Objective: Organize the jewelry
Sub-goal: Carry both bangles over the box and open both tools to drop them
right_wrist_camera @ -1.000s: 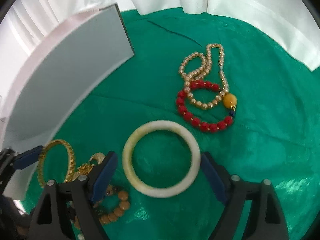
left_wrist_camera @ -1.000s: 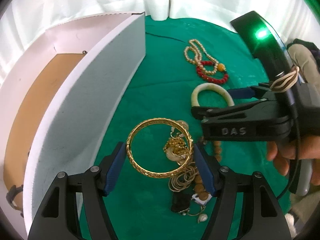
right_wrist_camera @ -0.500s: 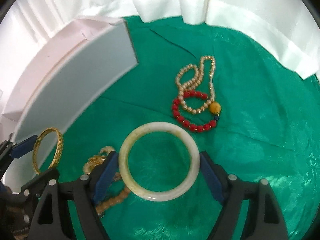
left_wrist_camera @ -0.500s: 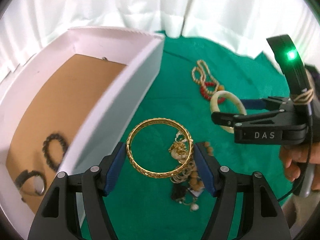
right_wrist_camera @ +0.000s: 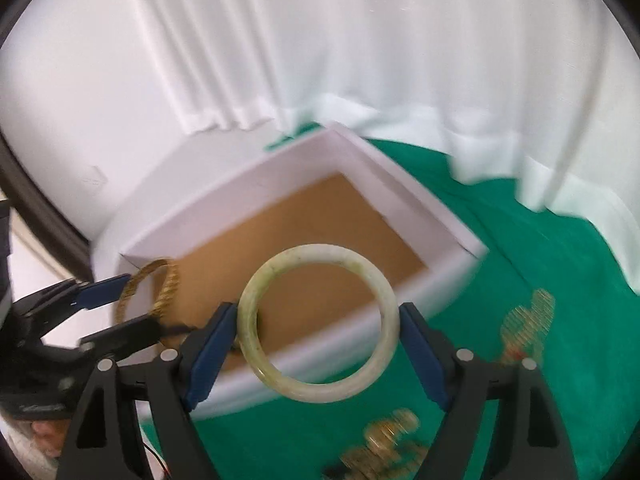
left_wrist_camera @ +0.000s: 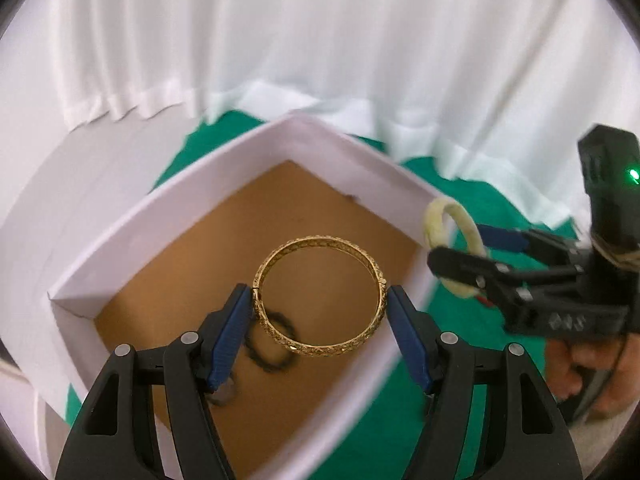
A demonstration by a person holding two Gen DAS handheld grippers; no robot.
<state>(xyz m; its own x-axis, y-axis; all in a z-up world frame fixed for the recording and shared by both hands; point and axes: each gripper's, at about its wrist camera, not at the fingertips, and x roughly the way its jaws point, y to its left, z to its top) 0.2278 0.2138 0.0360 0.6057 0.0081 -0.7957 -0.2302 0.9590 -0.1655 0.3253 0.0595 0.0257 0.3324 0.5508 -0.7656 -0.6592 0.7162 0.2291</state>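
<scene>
Left gripper (left_wrist_camera: 320, 304) clamped on the gold bangle (left_wrist_camera: 320, 296), held above the white box (left_wrist_camera: 360, 144) interior, over a dark bracelet (left_wrist_camera: 268, 352) on its brown floor. Right gripper (right_wrist_camera: 318, 326) clamped on the pale jade bangle (right_wrist_camera: 318, 326), above the box's near wall; loose jewelry (right_wrist_camera: 528, 320) blurred on the green cloth (right_wrist_camera: 560, 240)

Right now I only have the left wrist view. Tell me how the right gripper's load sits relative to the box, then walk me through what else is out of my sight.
Observer: The right gripper clamps the pale jade bangle across its width, in front of the white box near wall.
Operator: Report what lies on the cloth beside it.
Observer: Blurred gold and red beads lie on the green cloth, right of the box.
Operator: Check nearer the gripper too.
Observer: A blurred pile of gold jewelry lies on the cloth below the bangle.
</scene>
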